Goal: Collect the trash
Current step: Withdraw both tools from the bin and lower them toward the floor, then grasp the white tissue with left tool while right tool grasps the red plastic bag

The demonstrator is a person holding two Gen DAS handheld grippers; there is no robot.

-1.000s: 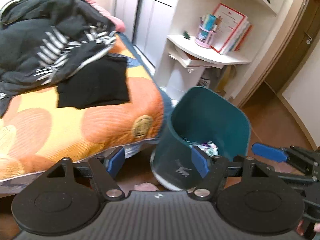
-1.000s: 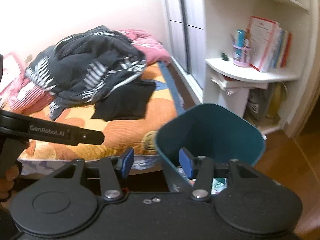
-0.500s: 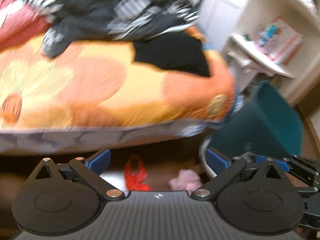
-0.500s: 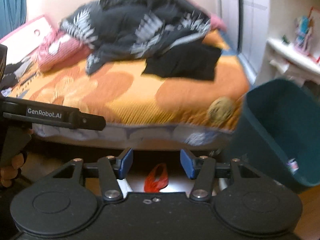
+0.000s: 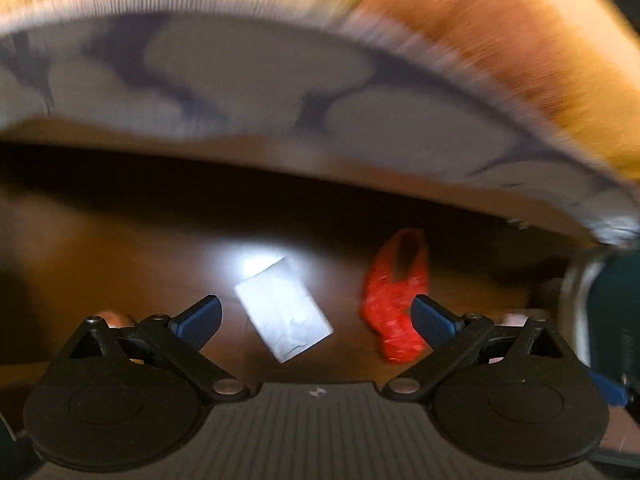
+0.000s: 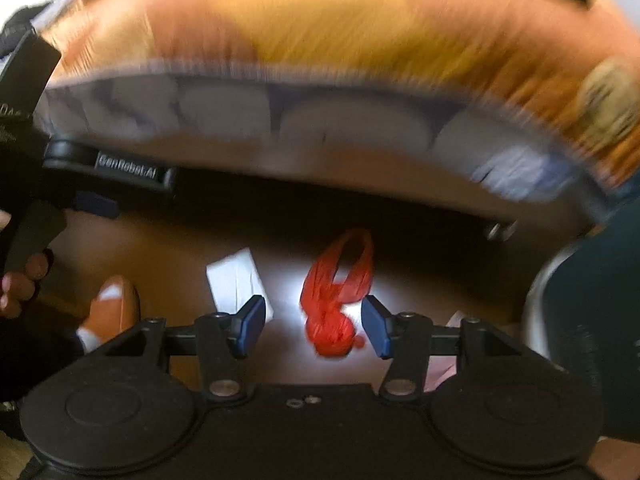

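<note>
Both grippers point steeply down at the floor (image 5: pixel 100 248) beside the bed, prob. because the trash lies low, right at the bed's edge. Left gripper (image 5: pixel 316 318) is spread wide w/ nothing between its blue pads; its jaws have just been opening, likely to be ready for the flat white paper piece (image 5: pixel 282 312) that sits on the floor just ahead, framed between the pads but not touched. Right gripper (image 6: pixel 314 326) is also released, narrower gap, and the red plastic bag (image 6: pixel 336 300) lies on the floor between its fingertips in view, pads not pressing it, so it looks lined up for a pinch on the knotted lower bunch. In the left view the same red bag shows just inside the right-hand pad. White paper also shows in the right view, just left of the bag, the two near but apart. A foot in an orange-and-white shoe (image 6: pixel 114 306) stands at lower left, near the paper. Teal bin (image 6: pixel 608 300) is at the right edge, near the bag, handy for dropping things in. Beyond, dark gap under the bed, then the bed's pale patterned side (image 5: pixel 256 76) and the orange cover (image 6: pixel 340 28) on top, all blurred. Only legible writing: "GenRobot.AI" on the left gripper's body (image 6: pixel 127 169), seen from the right wrist; no brand readable on paper or bag.
</note>
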